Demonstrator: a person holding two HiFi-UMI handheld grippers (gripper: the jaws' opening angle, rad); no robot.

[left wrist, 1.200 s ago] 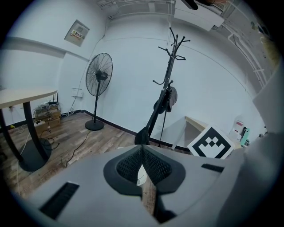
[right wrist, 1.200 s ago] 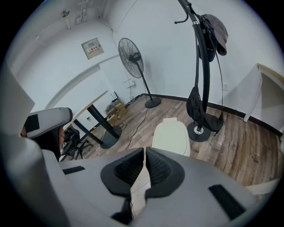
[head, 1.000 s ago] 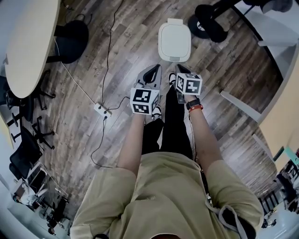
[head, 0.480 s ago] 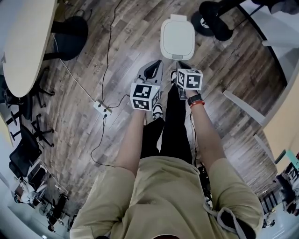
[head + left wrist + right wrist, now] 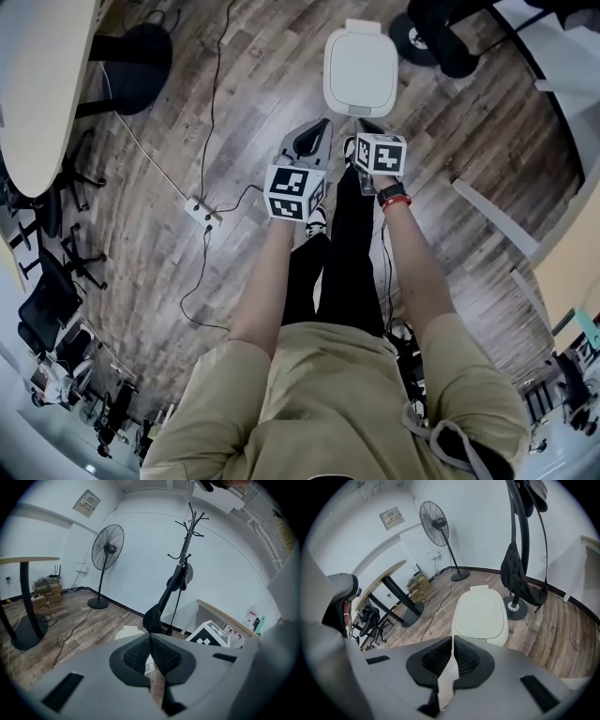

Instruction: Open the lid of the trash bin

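While I look down in the head view, the white trash bin (image 5: 359, 70) stands on the wooden floor (image 5: 234, 131) with its lid (image 5: 358, 64) down, and my left hand-held gripper (image 5: 314, 136) and right hand-held gripper (image 5: 364, 131) hover side by side just short of it, touching nothing. In the left gripper view, the jaws meet on nothing, with a pedestal fan (image 5: 108, 550) and a coat stand (image 5: 187, 550) beyond. In the right gripper view, the jaws are likewise together and empty, and the closed lid lies straight ahead, near but apart.
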